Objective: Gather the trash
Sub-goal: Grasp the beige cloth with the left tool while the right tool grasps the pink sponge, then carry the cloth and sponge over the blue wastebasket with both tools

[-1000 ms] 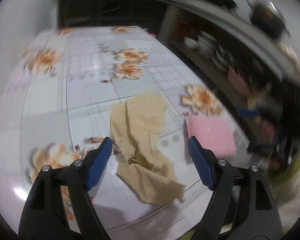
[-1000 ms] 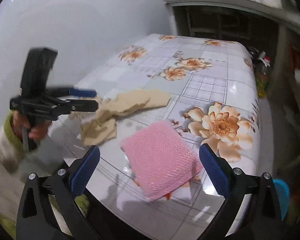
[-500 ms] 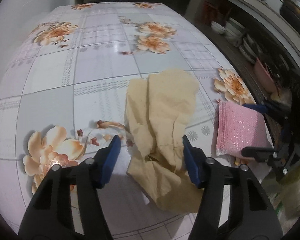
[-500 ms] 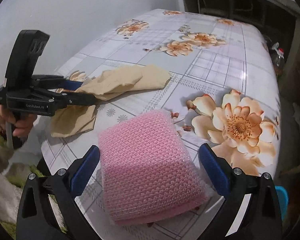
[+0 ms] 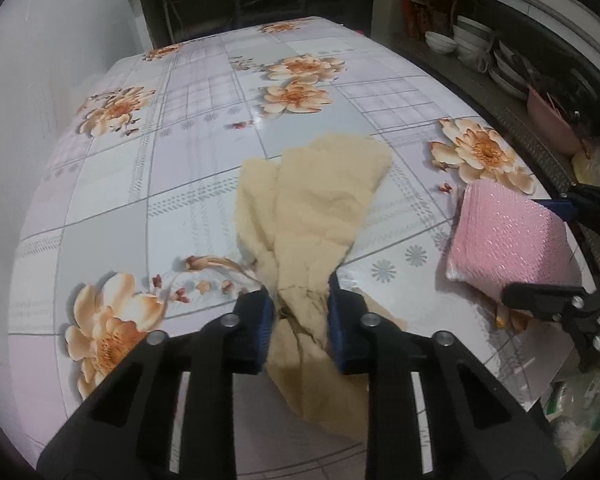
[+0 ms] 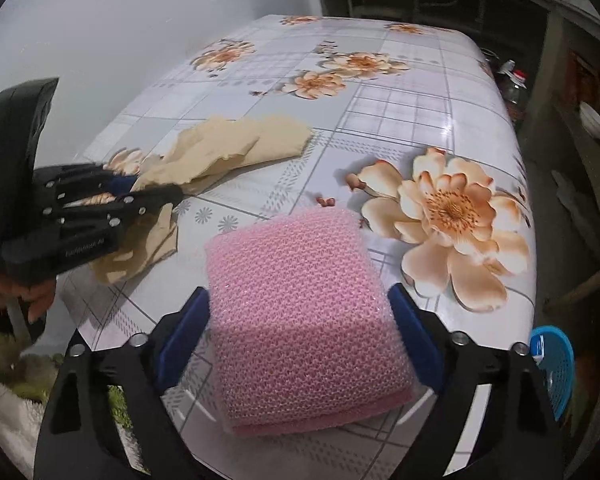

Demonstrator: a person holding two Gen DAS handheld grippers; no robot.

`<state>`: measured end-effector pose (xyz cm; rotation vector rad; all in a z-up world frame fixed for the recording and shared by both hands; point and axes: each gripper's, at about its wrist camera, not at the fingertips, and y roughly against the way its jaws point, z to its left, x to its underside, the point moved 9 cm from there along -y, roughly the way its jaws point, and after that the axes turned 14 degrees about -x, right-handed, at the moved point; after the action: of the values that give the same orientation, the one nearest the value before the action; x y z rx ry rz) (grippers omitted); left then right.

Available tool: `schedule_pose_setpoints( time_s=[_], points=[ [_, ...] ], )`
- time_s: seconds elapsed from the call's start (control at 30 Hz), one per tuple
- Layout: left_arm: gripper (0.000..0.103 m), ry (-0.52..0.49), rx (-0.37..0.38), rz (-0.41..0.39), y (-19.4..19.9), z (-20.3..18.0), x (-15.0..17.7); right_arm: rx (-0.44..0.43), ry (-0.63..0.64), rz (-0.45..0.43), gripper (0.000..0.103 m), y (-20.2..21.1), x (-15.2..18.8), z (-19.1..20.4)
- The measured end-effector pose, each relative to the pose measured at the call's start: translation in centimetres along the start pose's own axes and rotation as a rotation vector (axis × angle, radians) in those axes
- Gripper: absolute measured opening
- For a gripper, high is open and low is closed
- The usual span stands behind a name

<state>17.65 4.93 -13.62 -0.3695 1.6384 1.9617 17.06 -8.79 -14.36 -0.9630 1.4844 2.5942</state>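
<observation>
A crumpled tan paper [image 5: 320, 216] lies on the floral table [image 5: 172, 184]. My left gripper [image 5: 300, 320] is shut on the paper's bunched middle, down at the tabletop; it also shows in the right wrist view [image 6: 156, 188]. A folded pink bubble-wrap pad [image 6: 300, 312] lies near the table's front edge. My right gripper [image 6: 300, 332] is open, its blue pads on either side of the pad without squeezing it. The pad also shows in the left wrist view [image 5: 508, 240], with the right gripper [image 5: 548, 248] around it.
A blue basket [image 6: 552, 364] sits below the table's edge at the right. Shelves with bowls [image 5: 460, 40] and a pink basin [image 5: 548, 120] run along the right side. A white wall [image 6: 120, 32] stands at the left.
My left gripper has dropped onto the tan paper and shut on its middle, bunching it. My right gripper has moved forward around the pink pad and narrowed a little.
</observation>
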Motion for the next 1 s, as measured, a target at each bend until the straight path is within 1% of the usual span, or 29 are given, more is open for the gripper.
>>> schedule_pose_setpoints(
  time_s=[0.23,0.47,0.8,0.9,1.0],
  points=[
    [0.012,0.010,-0.007,-0.002,0.3,-0.3,0.1,0.023,-0.045,-0.025,0.084,0.6,0.1,-0.4],
    [0.011,-0.011,-0.025,-0.015,0.5,-0.6,0.2,0.007,-0.070,-0.049,0.083,1.2,0.0,-0.4],
    [0.009,-0.017,-0.031,-0.044,1.4,-0.8,-0.1,-0.001,-0.118,-0.092,0.082,2.3,-0.6,-0.9],
    [0.008,-0.006,-0.018,-0.058,1.9,-0.8,-0.4,-0.023,-0.149,-0.123,0.082,3.1,-0.8,-1.2],
    [0.008,0.008,0.009,-0.080,2.8,-0.9,-1.0,-0.033,-0.186,-0.174,0.082,4.6,-1.1,-1.7]
  ],
)
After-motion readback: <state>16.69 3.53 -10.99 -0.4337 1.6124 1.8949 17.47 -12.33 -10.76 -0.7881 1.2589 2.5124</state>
